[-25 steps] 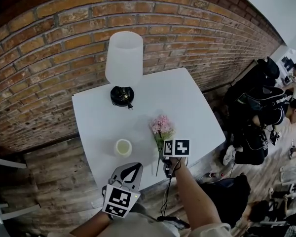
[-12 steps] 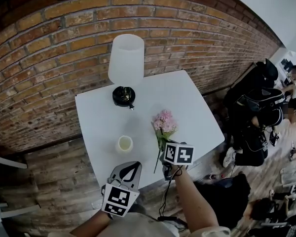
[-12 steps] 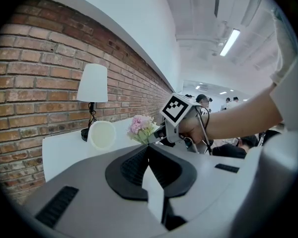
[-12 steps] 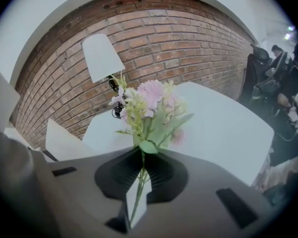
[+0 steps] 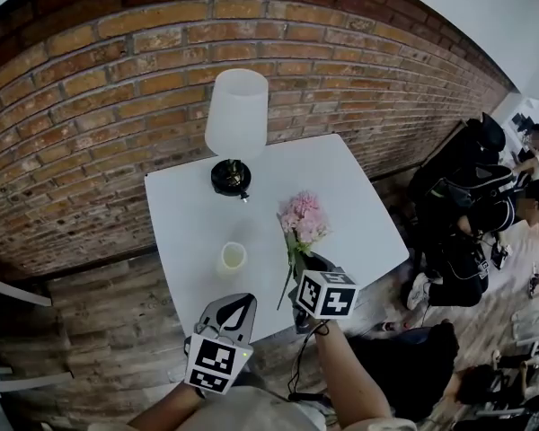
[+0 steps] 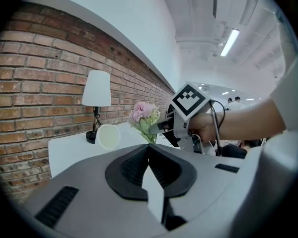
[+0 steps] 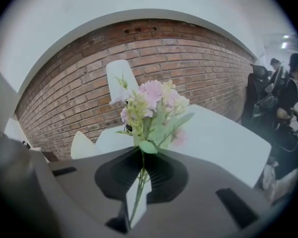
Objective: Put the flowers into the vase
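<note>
A square white table (image 5: pixel 350 182) stands against a red brick wall (image 5: pixel 117 97) on a worn wooden plank floor (image 5: pixel 90 321). A table lamp with a white cylindrical shade and a black base (image 5: pixel 237 115) sits at the table's far edge by the wall. People sit among dark bags (image 5: pixel 472 187) at the right of the room. A strip light (image 6: pixel 230 41) shows on the white ceiling in the left gripper view.

The right gripper (image 5: pixel 304 273) has its jaws pressed together on the thin green stems of a bunch of pink and cream artificial flowers (image 5: pixel 303 220). It holds them over the table's near right part, blossoms up and leaning towards the wall, the stem ends hanging below the jaws. In the right gripper view the stems run down between the ribbed black pads (image 7: pixel 156 170).

A small pale cream cylindrical vase (image 5: pixel 233 257) stands upright near the table's front edge, left of the flowers and apart from them.

The left gripper (image 5: pixel 244 302) hangs at the near edge of the table, its jaw tips meeting with nothing between them.
</note>
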Demonstrator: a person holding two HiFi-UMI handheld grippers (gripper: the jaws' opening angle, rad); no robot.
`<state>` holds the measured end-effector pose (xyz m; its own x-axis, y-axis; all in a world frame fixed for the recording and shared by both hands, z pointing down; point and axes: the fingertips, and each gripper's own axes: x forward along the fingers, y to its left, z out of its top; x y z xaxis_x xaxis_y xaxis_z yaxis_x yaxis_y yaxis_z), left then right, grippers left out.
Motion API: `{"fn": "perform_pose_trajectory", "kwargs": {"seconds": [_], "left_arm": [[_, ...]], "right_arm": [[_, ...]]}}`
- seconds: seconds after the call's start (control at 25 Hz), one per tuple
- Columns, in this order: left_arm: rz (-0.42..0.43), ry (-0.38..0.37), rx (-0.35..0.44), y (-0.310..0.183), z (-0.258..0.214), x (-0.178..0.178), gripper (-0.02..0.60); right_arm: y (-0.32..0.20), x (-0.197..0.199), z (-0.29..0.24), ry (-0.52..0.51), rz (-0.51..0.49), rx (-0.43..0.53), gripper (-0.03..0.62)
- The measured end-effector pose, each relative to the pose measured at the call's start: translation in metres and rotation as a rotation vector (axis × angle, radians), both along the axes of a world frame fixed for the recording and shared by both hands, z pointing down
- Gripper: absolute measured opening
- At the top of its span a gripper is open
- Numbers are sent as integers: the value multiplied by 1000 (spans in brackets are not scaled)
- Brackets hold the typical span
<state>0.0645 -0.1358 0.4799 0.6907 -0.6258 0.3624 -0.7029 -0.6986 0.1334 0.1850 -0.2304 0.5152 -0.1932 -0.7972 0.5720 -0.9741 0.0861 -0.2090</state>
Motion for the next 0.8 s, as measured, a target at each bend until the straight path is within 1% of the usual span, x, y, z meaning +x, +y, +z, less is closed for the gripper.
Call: {"fn": "perform_pose_trajectory", "kwargs": {"seconds": [0.28,0.8], "left_arm": [[-19,7,17,5,-8,-8,8],[-58,16,58,8,-25,-34,8]], "right_arm": [[7,-20,-37,28,-37,131,21],[21,-64,-112,17,-75,373,20]]}}
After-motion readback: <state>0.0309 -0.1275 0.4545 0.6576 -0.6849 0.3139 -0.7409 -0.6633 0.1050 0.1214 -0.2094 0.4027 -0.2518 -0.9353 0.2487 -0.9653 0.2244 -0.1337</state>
